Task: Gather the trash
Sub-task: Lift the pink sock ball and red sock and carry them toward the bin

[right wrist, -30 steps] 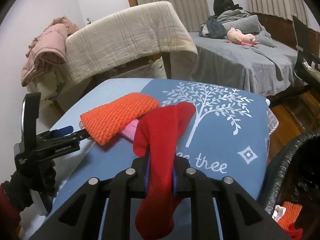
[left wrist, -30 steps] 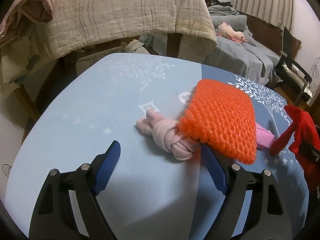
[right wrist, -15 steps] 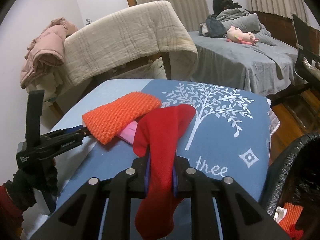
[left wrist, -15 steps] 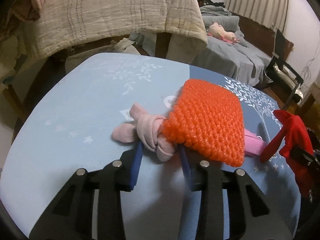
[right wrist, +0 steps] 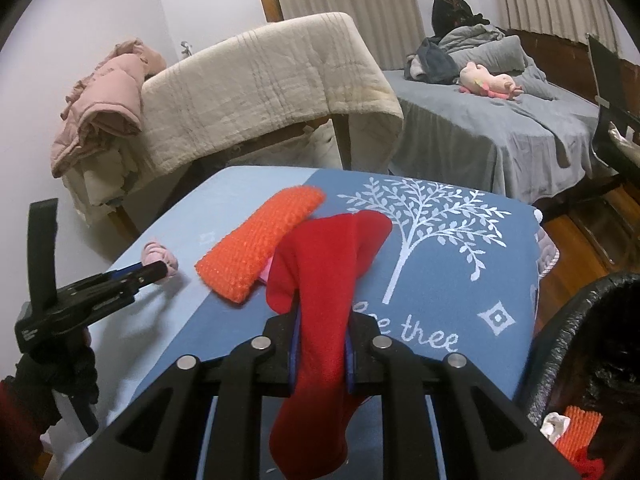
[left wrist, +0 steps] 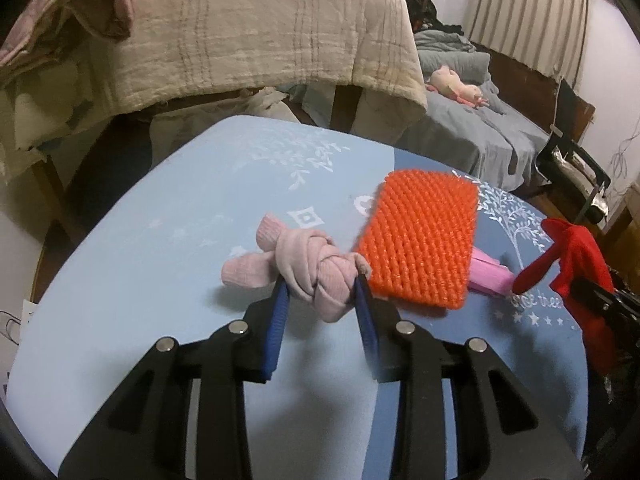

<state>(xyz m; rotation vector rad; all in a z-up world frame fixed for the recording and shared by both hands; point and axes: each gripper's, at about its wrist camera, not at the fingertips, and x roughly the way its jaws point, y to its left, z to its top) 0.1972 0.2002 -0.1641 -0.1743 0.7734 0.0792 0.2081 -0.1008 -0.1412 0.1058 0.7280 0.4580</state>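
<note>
While above the blue table — knotted pink sock between the closing left gripper's pads, pinched.

Both views are lit by soft, even indoor light with a cool cast; the source itself is out of frame. The desk is evenly bright, and only faint, diffuse shadows lie on it under the left tongs and beside the knotted pink cloth. No hard glare shows. The fisheye lens bends straight lines strongly and leaves black vignetted corners. Detail is fairly sharp at centre and softer, slightly smeared toward the rim. The bin interior is dark.
</note>
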